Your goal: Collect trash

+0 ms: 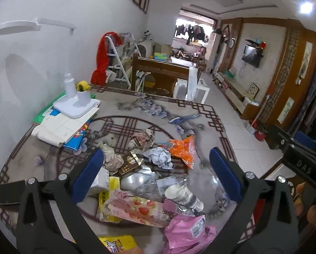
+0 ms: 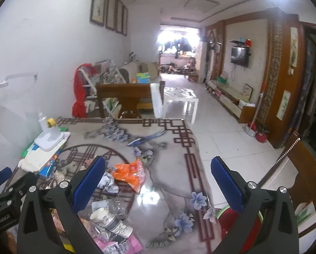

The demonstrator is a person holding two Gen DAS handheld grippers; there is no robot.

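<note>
Paper cup [image 1: 184,194] lies atop the litter, so the wide-open left gripper [image 1: 155,173] should straddle it squarely; the right gripper [image 2: 158,186] gapes empty.

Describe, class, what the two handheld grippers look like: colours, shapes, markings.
Both the left gripper and the right gripper have black angular frames with triangular cut-outs, silver screw heads, and two fingers faced with ribbed blue pads. White lettering marks the right gripper's black body in the left view.

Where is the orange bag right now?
The orange bag lies on the flowery table, at the far right edge of the trash pile. The crumpled white paper is right beside it, and the paper cup lies nearer the camera.
</note>
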